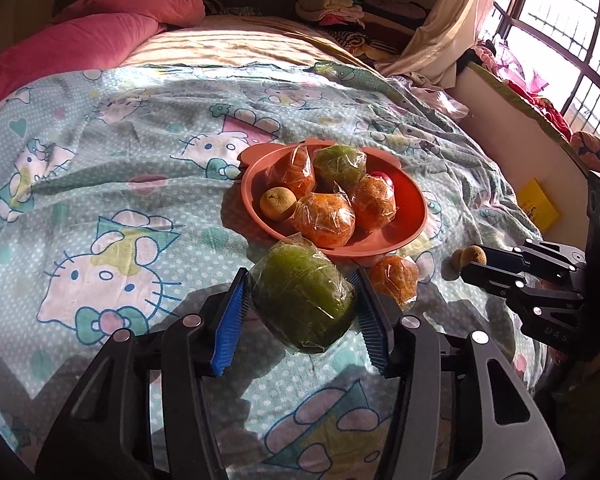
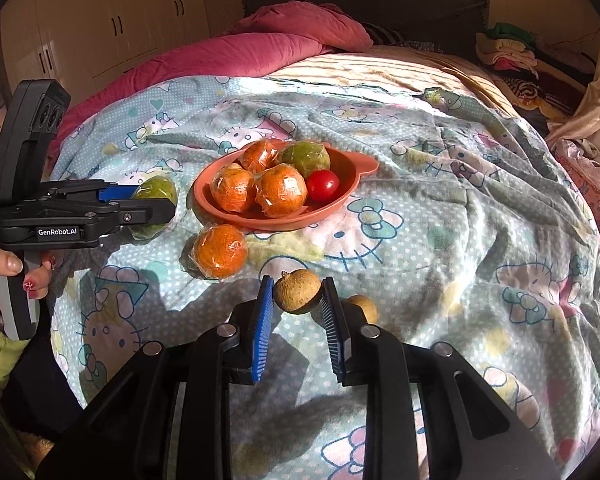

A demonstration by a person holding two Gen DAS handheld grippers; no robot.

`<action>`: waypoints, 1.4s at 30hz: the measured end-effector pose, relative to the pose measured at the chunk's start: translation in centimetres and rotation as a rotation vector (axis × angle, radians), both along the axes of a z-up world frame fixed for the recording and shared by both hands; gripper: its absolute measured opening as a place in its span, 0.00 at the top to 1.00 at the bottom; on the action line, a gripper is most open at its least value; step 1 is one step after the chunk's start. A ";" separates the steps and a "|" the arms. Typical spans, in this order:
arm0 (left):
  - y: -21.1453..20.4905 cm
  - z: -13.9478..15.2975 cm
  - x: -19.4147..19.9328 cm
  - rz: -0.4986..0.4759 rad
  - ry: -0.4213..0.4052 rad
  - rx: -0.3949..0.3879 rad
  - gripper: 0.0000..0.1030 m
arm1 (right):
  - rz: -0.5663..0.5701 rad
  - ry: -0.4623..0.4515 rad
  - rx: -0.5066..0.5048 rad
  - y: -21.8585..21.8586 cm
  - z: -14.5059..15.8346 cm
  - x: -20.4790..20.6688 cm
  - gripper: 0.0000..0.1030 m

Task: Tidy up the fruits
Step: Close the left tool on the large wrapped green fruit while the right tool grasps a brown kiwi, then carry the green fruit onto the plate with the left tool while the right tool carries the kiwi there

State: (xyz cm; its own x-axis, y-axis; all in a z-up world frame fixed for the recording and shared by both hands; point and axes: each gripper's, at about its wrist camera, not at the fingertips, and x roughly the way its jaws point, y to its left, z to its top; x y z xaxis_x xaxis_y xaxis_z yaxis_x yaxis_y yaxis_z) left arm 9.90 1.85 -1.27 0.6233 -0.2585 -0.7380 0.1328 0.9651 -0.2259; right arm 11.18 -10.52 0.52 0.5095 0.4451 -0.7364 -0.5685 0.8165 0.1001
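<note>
My left gripper (image 1: 300, 277) is shut on a green fruit in plastic wrap (image 1: 304, 300), its blue pads pressing both sides just above the Hello Kitty bedsheet. Right behind it stands an orange-pink plate (image 1: 414, 236) with three wrapped oranges, a wrapped green fruit (image 1: 340, 166), a small brown fruit (image 1: 277, 204) and a red tomato (image 2: 322, 185). One wrapped orange (image 2: 220, 250) lies on the sheet in front of the plate. My right gripper (image 2: 297, 282) is shut on a small brown fruit (image 2: 298, 292). A second brown fruit (image 2: 365, 307) lies beside its right finger.
A pink quilt (image 2: 228, 56) is bunched at the head of the bed. Folded clothes (image 1: 336, 4) are piled at the far corner. A yellow card (image 1: 538, 204) leans by the window side. A person's hand (image 2: 4, 272) holds the left gripper's handle.
</note>
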 end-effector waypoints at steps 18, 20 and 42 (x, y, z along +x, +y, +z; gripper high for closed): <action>0.1 2.8 3.7 -0.010 -0.018 0.013 0.58 | 0.017 -0.082 0.015 0.7 3.5 2.3 0.77; 0.0 2.8 4.3 -0.011 -0.014 0.015 0.58 | 0.018 -0.089 0.012 0.8 3.8 2.7 0.77; -2.9 1.9 9.4 -0.096 0.029 -0.008 0.58 | 0.062 -0.083 -0.036 2.5 3.0 5.2 0.77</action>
